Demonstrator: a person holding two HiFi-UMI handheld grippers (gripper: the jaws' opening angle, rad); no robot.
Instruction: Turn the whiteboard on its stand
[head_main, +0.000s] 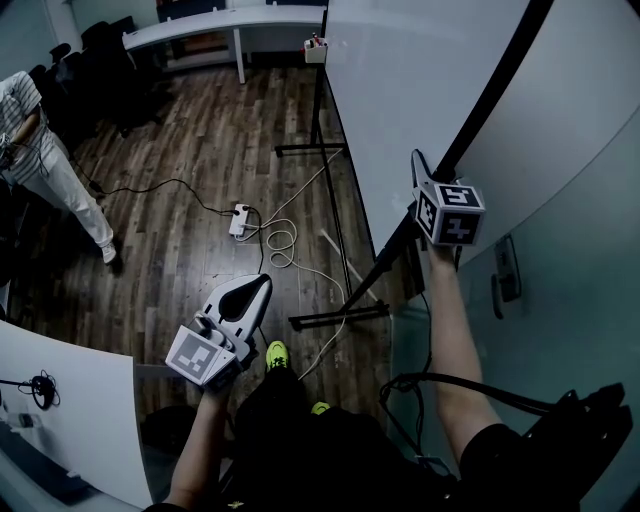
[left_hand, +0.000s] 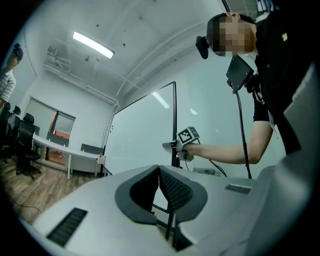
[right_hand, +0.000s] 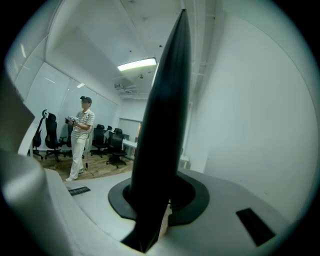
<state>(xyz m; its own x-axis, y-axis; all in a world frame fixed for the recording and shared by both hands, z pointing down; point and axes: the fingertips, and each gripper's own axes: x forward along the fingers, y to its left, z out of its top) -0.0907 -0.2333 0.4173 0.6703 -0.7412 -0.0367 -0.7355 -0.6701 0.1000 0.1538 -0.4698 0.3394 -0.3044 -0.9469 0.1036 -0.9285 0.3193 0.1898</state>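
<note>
Black frame edge (right_hand: 165, 100) of the whiteboard (head_main: 420, 90) is sitting clamped between the jaws of my right tool (head_main: 420, 165), which I am holding about level at the board's near side. The board is standing on its stand (head_main: 340, 312) on the wooden floor (head_main: 200, 130). I am holding my left tool (head_main: 258, 290) lower, well apart from the board, its jaws lying together on nothing.

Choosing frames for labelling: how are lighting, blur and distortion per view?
Head view: dim, bluish; whiteboard evenly lit, no glare. Left gripper view: fisheye, dark corners, bright ceiling lamp. Right gripper view: the board's black frame looms close, soft.
</note>
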